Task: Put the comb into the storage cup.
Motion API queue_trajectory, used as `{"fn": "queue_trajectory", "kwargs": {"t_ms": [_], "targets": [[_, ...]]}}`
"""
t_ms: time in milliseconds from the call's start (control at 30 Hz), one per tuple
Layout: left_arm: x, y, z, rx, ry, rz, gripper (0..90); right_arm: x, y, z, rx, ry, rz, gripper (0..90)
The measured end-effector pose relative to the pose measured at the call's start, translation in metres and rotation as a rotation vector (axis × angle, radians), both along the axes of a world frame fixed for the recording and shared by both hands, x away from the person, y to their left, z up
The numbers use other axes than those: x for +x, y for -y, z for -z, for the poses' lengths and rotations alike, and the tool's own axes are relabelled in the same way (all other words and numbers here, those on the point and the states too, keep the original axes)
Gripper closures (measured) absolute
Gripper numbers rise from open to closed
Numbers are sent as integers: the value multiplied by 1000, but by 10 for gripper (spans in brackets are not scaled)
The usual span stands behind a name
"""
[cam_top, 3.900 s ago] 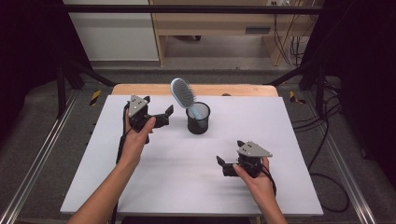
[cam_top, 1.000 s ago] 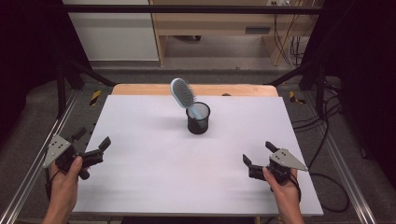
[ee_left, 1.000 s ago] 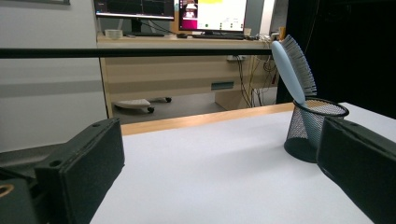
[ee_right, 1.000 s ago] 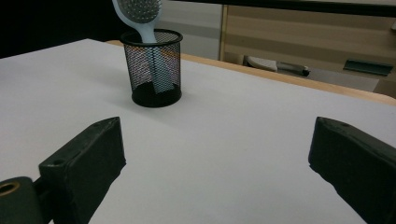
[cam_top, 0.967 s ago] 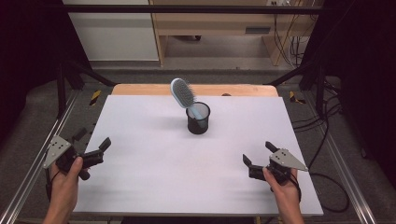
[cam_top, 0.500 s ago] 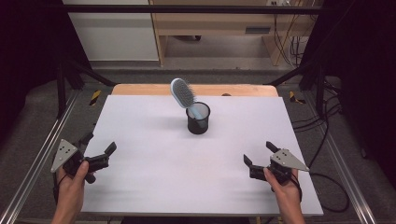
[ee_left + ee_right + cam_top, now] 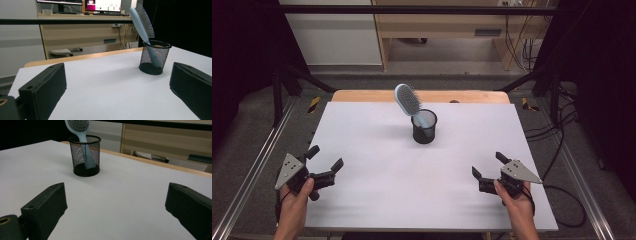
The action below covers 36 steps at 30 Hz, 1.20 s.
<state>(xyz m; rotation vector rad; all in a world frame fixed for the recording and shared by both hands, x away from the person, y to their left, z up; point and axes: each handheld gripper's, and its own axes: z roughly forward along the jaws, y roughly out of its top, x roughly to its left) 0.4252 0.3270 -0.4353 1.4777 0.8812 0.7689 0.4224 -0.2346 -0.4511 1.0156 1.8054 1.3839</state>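
At the near left edge of the white table [image 7: 377, 200], well away from the black mesh cup [image 7: 424, 127], the left gripper [image 7: 325, 163] sits in the person's left hand [image 7: 294, 202] with its two black jaws spread wide and nothing between them. In the left gripper view the same jaws stand far apart at the bottom corners, and the cup [image 7: 154, 57] shows beyond them, nearer the right-hand jaw, well clear of both. The cup stands upright toward the far middle of the table, close to the wooden strip [image 7: 362, 95] along the far edge. A light blue hairbrush [image 7: 407, 100] stands in the cup handle-down, its bristled head leaning out over the cup's rim toward the left and far side. In the right gripper view the cup [image 7: 85, 155] appears beyond the left-hand jaw, with the brush handle [image 7: 82, 135] rising out of it. On the near right of the table, again well apart from the cup, the right gripper [image 7: 486, 166] is held by the right hand [image 7: 518, 205], jaws parted wide and holding nothing.
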Motion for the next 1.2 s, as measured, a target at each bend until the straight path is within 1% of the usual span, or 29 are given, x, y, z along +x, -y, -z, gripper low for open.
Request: {"fn": "queue_trajectory", "kwargs": {"t_ms": [100, 200, 333, 533, 633, 733, 833, 967, 1067, 1100, 1167, 1200], "targets": [[-1, 4, 1, 7, 3, 7, 9, 0, 1, 0, 4, 1, -7, 38], [-2, 8, 3, 14, -3, 19, 9, 0, 1, 0, 14, 1, -9, 38], [-3, 13, 5, 24, -9, 35, 10, 0, 0, 0, 13, 6, -15, 38], [-5, 17, 7, 18, -9, 43, 12, 0, -1, 1, 20, 9, -28, 37], [-9, 16, 7, 13, -13, 48, 13, 0, -3, 1, 26, 11, -40, 36], [-12, 12, 9, -3, -22, 45, 13, 1, -4, 2, 39, 4, -48, 36], [-14, 7, 9, -10, -18, 32, 13, 2, -4, 3, 34, 1, -54, 36], [-12, 1, 10, -27, -17, 5, 14, 3, -5, 4, 28, -5, -59, 36], [-12, 0, 9, -27, -9, -13, 16, 3, -6, 4, 26, -6, -57, 37], [-12, 1, 9, -25, -7, -4, 16, 3, -6, 4, 23, -7, -55, 37], [-12, 1, 8, -13, -1, -6, 14, 4, -6, 5, 23, -10, -51, 37], [-12, 1, 8, -14, -1, -7, 14, 4, -6, 5, 19, -12, -48, 38]]}}
